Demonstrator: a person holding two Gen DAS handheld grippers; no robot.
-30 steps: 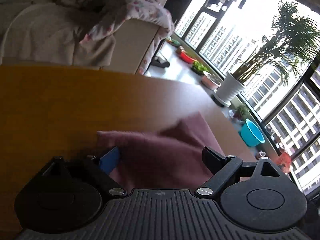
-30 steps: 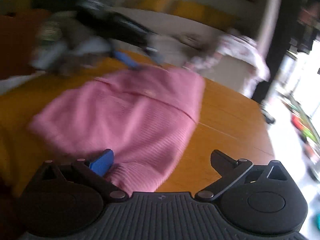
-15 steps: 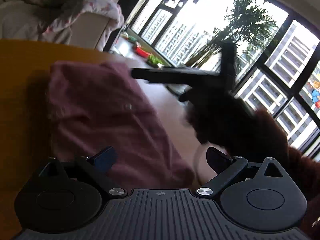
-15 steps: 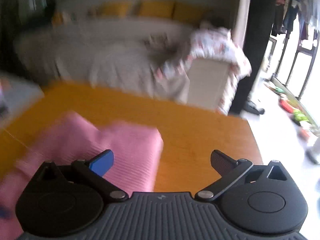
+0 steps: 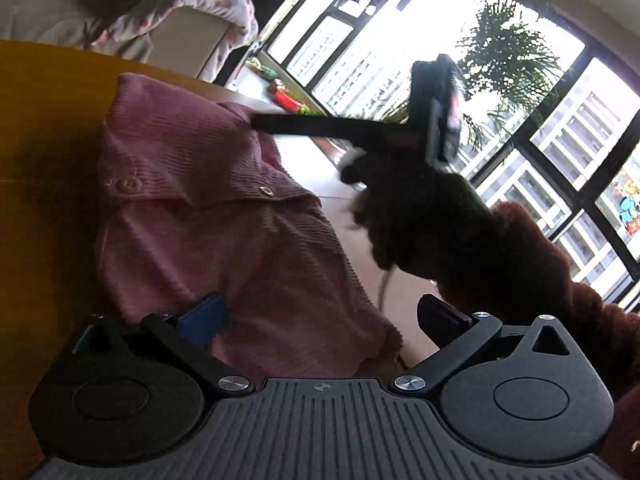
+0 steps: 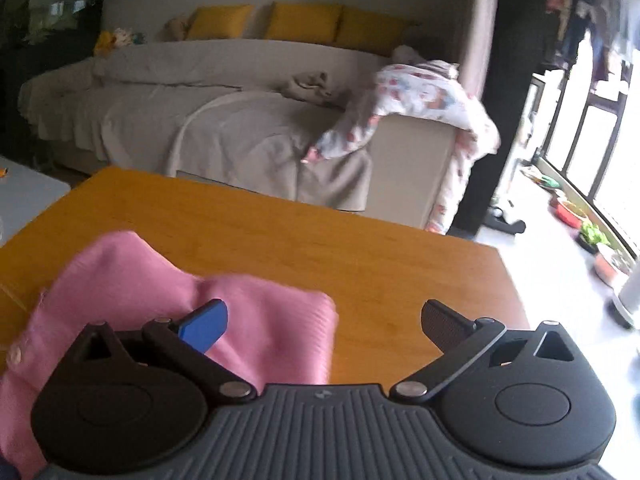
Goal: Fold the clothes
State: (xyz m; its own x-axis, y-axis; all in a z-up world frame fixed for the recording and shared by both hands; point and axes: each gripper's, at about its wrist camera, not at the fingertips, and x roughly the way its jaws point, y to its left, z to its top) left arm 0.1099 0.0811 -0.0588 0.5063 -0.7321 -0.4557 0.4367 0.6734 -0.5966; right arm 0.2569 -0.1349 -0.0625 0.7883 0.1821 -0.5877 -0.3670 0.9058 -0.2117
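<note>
Pink cardigan [image 5: 224, 216] bunched on desk [image 6: 360, 248], lower left in both views. Both hand-held grippers [image 5: 320, 316] [image 6: 324, 320] wide, holding nothing. Pinch 2 matching corners, fold flat.

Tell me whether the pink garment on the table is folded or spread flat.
Partly folded: the pink garment lies bunched on the wooden table, its buttoned edge doubled over the body, one end raised. Not a finished fold.

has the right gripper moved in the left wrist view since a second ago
Yes. The right gripper was absent then; now it reaches in from the window side over the pink garment.
</note>
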